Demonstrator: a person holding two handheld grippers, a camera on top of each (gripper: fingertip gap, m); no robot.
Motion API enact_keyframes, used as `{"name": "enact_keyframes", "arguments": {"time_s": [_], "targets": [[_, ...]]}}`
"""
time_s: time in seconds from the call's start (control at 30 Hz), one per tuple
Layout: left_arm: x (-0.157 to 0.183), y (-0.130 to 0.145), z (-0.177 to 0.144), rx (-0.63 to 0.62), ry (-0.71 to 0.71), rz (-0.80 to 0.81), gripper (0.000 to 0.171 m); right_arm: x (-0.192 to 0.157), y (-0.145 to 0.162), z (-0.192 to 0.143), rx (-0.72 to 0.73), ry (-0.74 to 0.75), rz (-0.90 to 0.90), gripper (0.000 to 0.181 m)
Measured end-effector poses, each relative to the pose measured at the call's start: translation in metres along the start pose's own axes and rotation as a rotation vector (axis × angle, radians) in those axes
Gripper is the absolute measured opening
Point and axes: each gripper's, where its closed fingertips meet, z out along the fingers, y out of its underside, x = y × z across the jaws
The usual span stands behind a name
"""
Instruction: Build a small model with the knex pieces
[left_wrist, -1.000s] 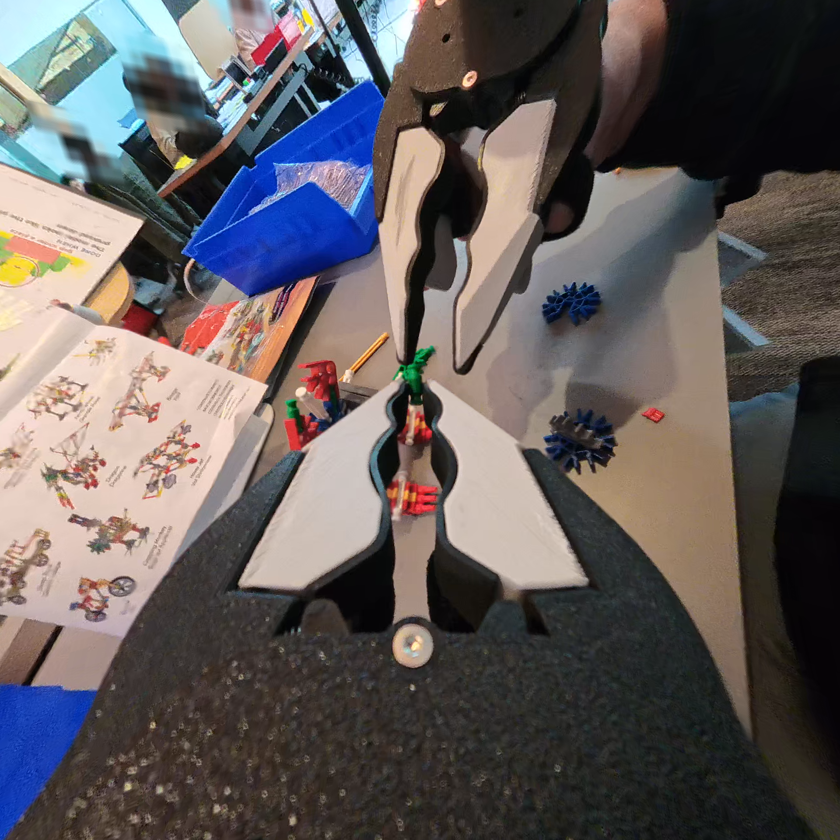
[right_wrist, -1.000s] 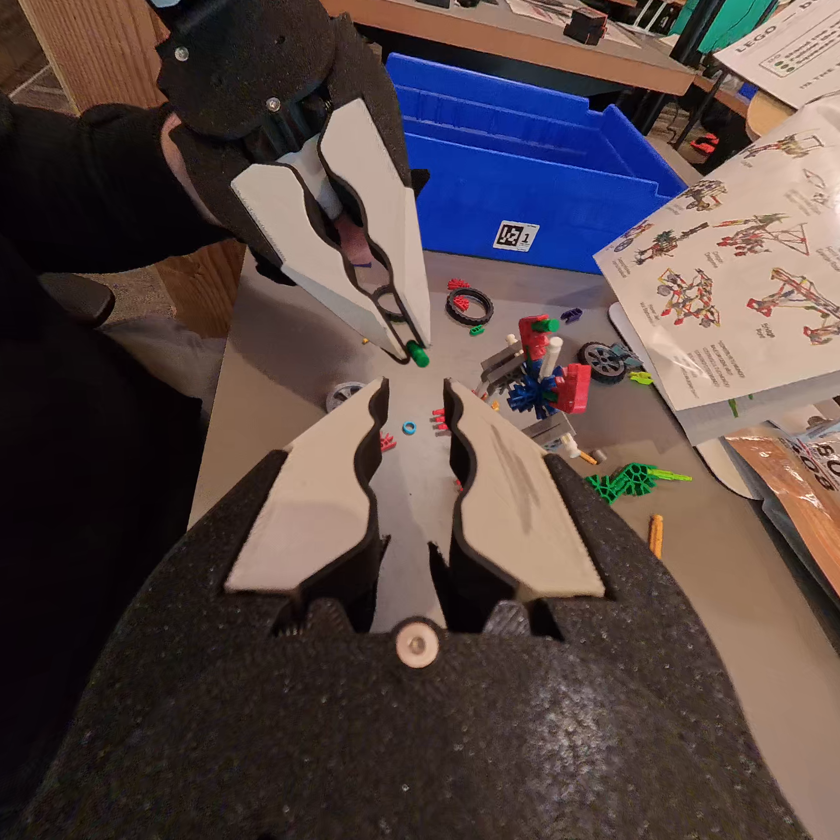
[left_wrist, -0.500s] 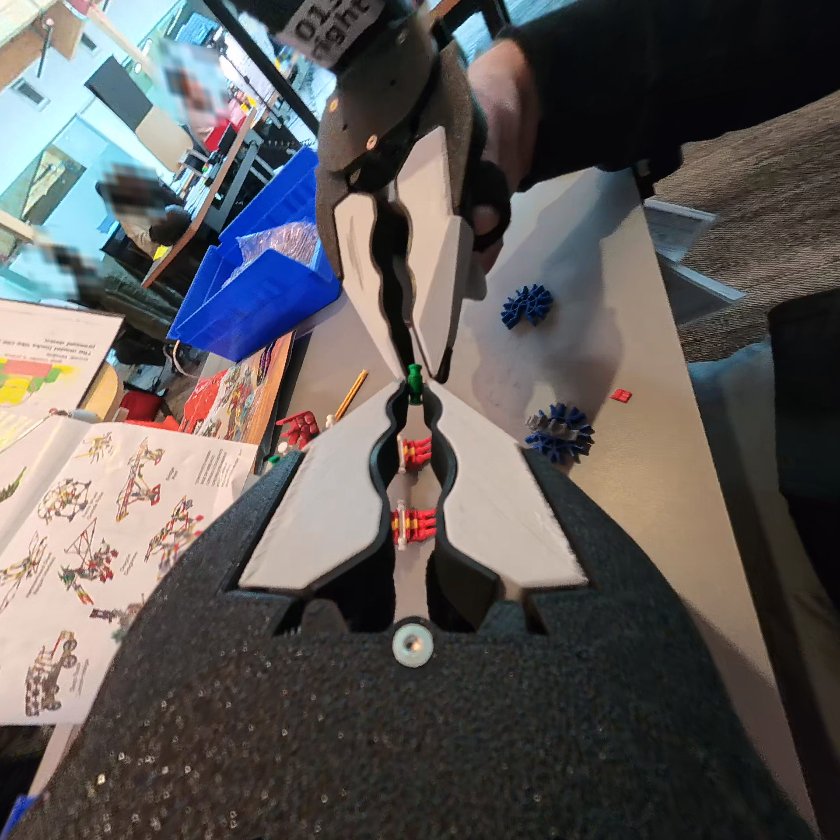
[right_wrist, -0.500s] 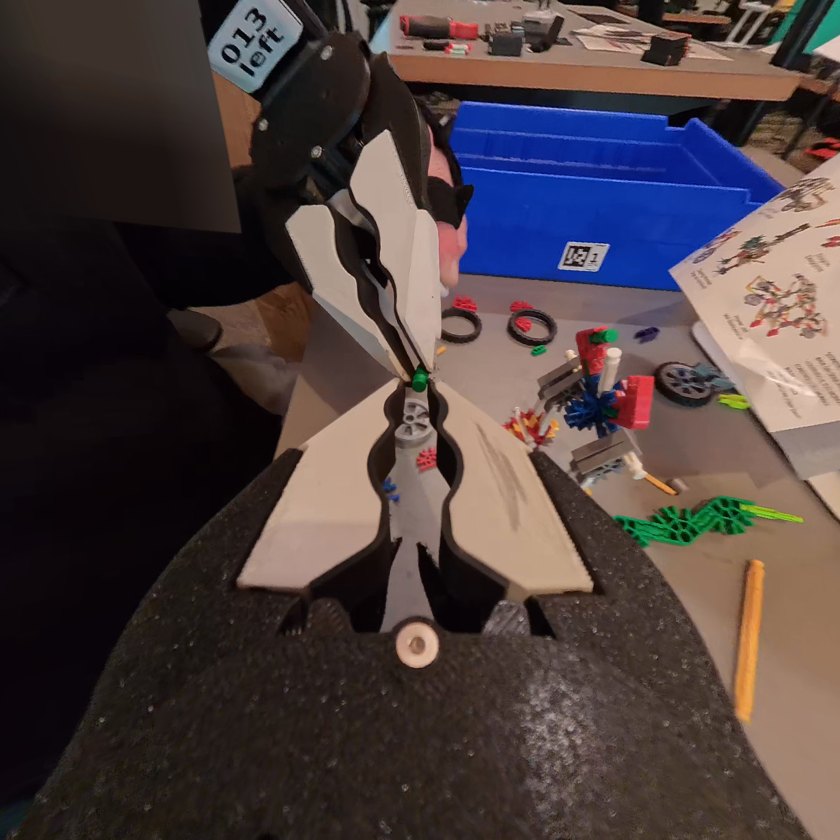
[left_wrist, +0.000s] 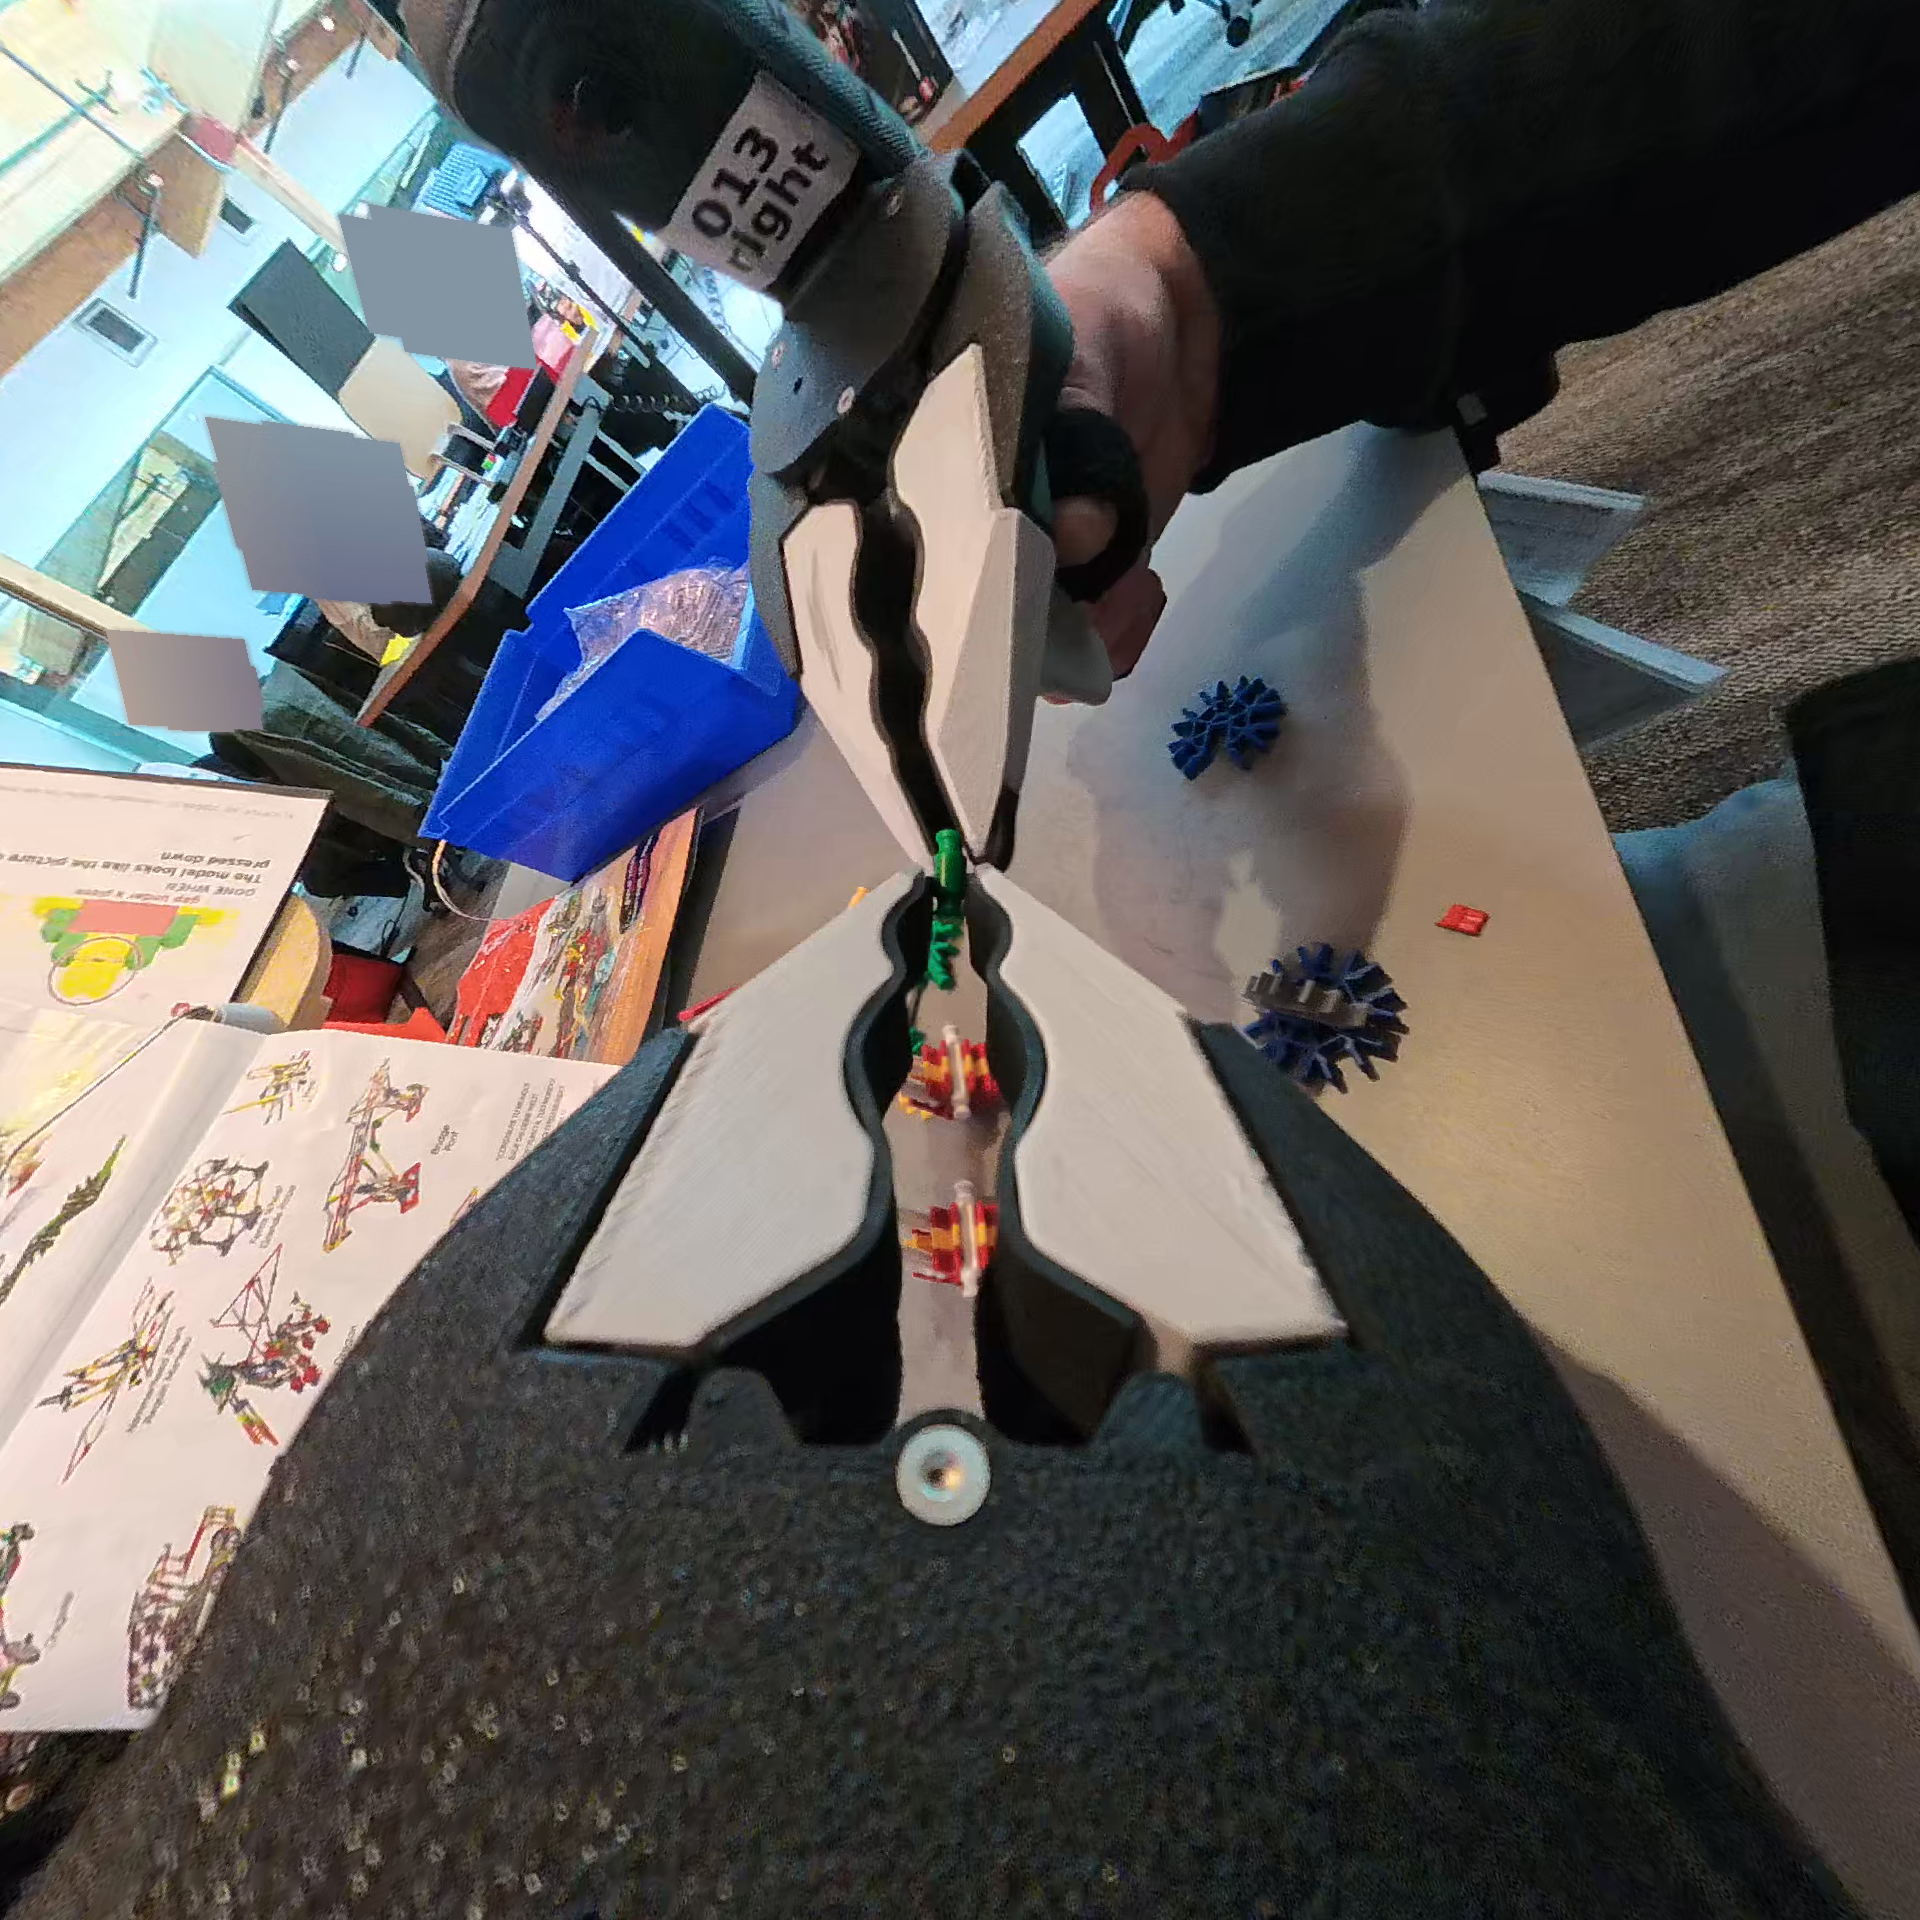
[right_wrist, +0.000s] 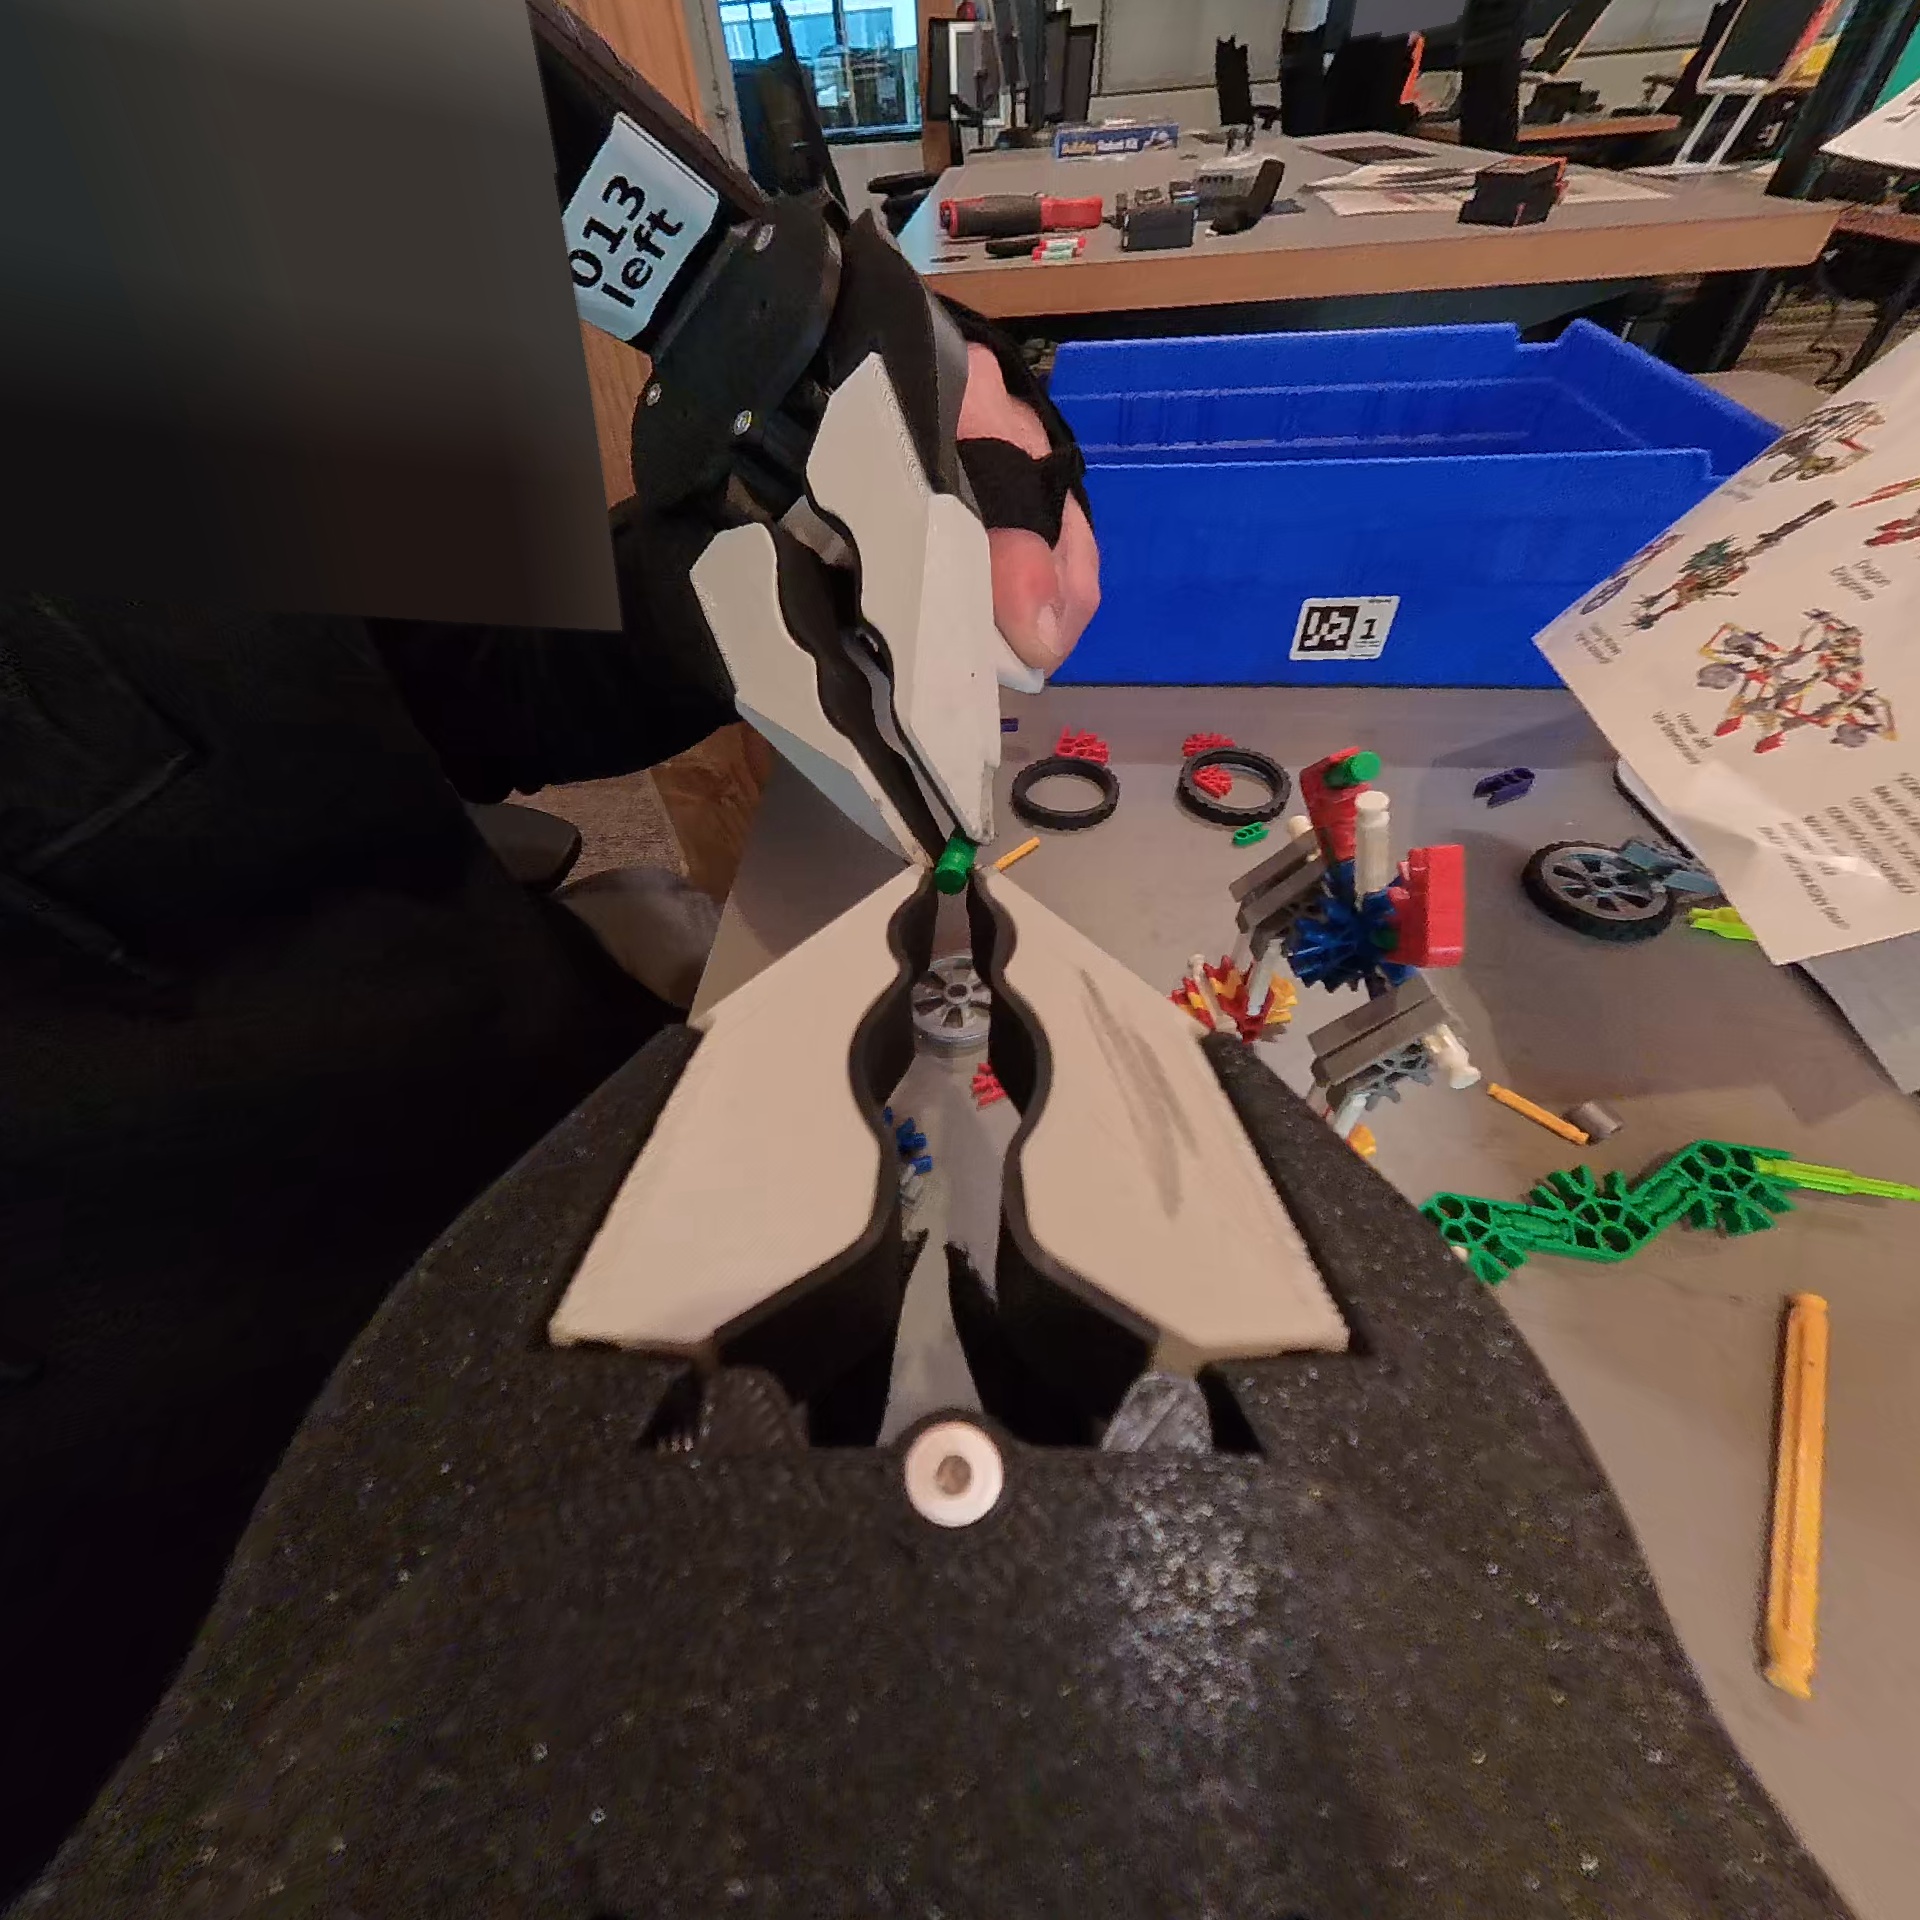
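bin (right_wrist: 1382, 520) behind toy model (right_wrist: 1351, 935) on table (right_wrist: 1662, 1039).

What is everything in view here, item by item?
green piece: one, green, pinched between both grippers' tips
bin: one, blue, table's far edge
tyres: two, black, before the bin
toy model: one, red-blue-grey-white, mid-table
lattice piece: one, green, right of model
rod: one, yellow, near right
star connectors: two, blue, apart on tabletop
instruction sheet: one, white, printed, beside bin
table: one, grey
left gripper: one, black-white, shut on green piece
right gripper: one, black-white, shut on green piece
hands: two, on the gripper handles
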Motion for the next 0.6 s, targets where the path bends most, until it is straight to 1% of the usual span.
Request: {"name": "enact_keyframes", "arguments": {"time_s": [0.2, 0.43, 0.6], "targets": [[-0.0047, 0.0001, 0.0019, 0.018, -0.024, -0.023, 0.007, 0.0038, -0.0014, -0.0031, 0.001, 0.027, -0.012, 0.004], [-0.0046, 0.0029, 0.0034, 0.008, -0.033, -0.006, 0.004, 0.0028, -0.0035, -0.0046, 0.006, 0.030, -0.007, 0.004], [-0.0057, 0.0033, 0.0042, 0.000, -0.068, 0.028, 0.005, 0.0037, -0.0031, -0.0049, -0.002, 0.040, 0.007, 0.004]]}}
